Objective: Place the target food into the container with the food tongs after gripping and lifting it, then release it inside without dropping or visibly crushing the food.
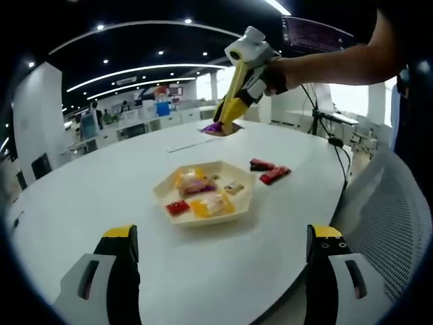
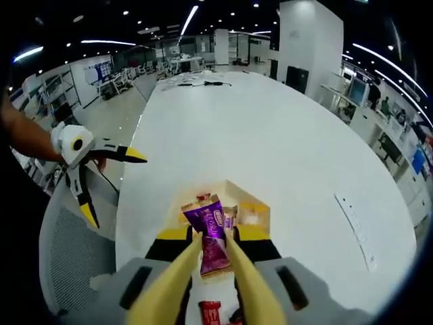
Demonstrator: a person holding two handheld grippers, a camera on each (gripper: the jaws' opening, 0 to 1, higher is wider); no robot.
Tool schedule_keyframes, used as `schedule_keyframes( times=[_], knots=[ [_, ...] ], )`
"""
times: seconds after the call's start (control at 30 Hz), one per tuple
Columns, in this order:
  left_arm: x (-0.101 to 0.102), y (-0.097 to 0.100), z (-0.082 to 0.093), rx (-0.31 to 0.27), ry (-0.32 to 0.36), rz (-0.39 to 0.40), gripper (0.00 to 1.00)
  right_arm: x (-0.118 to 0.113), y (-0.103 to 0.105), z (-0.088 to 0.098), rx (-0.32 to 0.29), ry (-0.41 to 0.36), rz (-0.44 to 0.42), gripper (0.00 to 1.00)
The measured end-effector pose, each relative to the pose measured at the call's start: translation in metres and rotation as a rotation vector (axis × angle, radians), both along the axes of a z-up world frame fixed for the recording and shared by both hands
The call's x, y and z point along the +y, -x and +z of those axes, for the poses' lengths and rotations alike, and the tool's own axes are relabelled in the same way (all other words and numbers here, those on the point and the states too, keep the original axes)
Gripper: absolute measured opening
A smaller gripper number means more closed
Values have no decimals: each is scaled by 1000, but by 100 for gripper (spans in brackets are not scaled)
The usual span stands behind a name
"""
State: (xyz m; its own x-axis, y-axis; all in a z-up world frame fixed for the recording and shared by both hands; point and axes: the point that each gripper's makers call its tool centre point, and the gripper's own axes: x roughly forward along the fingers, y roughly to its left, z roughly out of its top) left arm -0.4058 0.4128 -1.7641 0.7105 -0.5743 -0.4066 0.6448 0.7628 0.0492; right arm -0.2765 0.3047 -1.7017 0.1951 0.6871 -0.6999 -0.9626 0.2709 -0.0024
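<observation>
A purple-wrapped snack [image 2: 212, 238] hangs pinched between the yellow arms of the food tongs [image 2: 211, 261], which the right tongs [image 2: 215, 252] squeeze shut around it, raised above the white surface [image 2: 270, 149]. The packet looks light, thin and crinkly, its film likely slippery, so a hold across the flat middle of the wrapper, as here, seems safer than one at a sealed end, and gentle pressure should spare whatever is inside.

The left gripper view takes in the hexagonal cream container [image 1: 203, 191], holding several wrapped sweets, with two red packets [image 1: 269, 170] lying just beyond it, and the purple-wrapped snack [image 1: 218, 126] held up farther beyond the container. The left tongs [image 1: 223, 254], on the near side of the container, stand spread wide apart with nothing between them. The right gripper view alone gives the wrapper's lettering and the container directly beneath the snack.
</observation>
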Motion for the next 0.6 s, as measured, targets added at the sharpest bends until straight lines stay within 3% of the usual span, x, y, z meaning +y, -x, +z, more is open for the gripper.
schedule_keyframes(
  times=[0.6],
  knots=[
    [1,-1,0,0,4,6,99,10,1,0,-6,-16,21,25]
  ],
)
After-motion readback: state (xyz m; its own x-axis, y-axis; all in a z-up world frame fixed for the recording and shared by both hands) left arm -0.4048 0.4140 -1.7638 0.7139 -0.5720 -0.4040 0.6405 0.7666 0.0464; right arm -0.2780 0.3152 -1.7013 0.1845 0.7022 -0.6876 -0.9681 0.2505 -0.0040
